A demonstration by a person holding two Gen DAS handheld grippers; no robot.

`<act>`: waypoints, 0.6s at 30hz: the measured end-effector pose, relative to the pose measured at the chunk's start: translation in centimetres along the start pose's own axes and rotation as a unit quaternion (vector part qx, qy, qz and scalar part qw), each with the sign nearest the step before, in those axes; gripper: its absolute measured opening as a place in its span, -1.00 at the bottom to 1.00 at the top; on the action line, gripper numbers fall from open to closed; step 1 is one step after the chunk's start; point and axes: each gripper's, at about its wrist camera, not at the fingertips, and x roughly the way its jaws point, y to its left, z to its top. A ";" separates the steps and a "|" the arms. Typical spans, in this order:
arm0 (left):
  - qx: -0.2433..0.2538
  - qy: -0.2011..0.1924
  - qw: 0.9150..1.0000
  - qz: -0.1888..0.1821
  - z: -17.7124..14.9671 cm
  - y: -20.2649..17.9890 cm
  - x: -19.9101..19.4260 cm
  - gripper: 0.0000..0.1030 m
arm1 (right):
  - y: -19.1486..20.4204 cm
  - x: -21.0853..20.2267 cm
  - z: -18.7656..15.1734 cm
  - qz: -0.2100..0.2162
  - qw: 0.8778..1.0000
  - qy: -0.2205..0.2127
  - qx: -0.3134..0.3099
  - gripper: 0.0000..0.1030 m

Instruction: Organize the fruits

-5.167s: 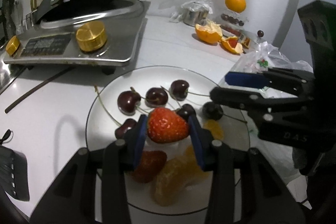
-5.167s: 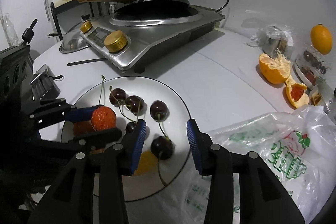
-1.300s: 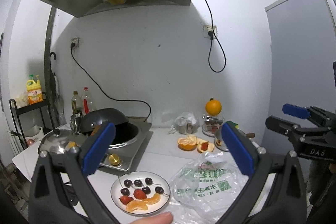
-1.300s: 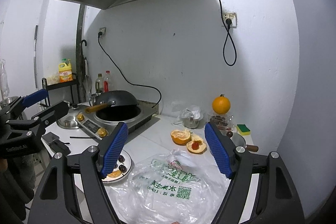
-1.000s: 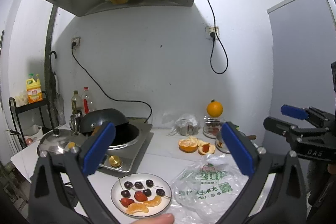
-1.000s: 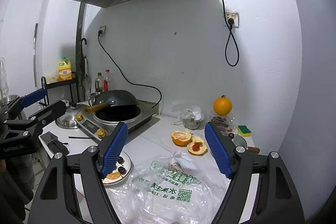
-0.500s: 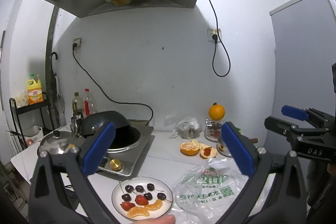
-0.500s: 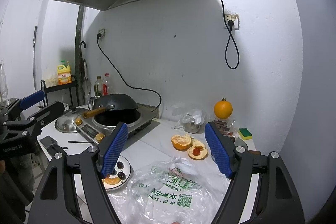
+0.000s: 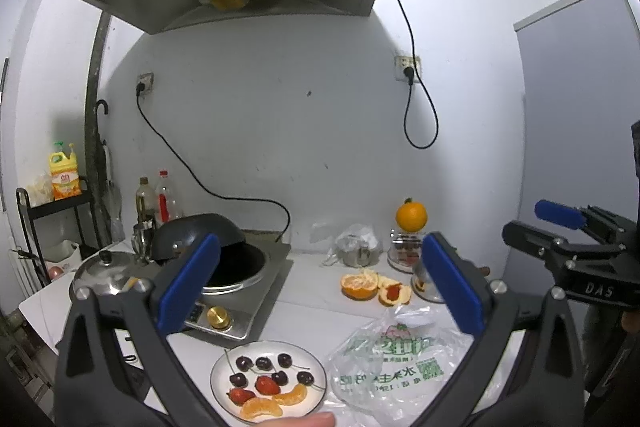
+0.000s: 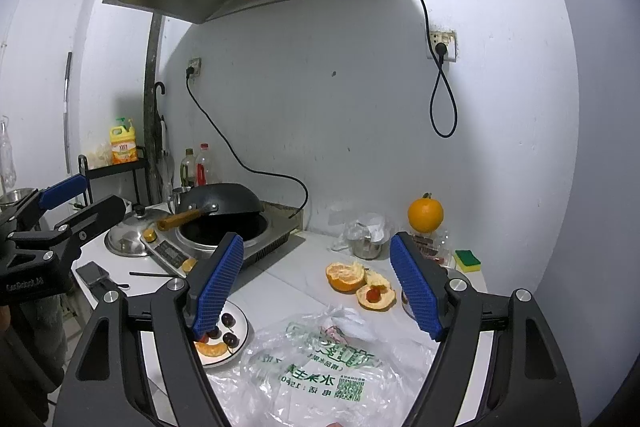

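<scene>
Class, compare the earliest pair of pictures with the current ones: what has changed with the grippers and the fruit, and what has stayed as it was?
The left gripper let go of the strawberry, which now lies on the plate. Both grippers pulled back and up from the plate; the right gripper is open and empty. Cherries, plastic bag and wok stayed put.
</scene>
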 end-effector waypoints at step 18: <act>0.003 0.004 1.000 -0.002 0.1 -0.2 0.1 0.99 | 0.0 0.0 0.4 0.004 1.000 0.004 -0.004 0.53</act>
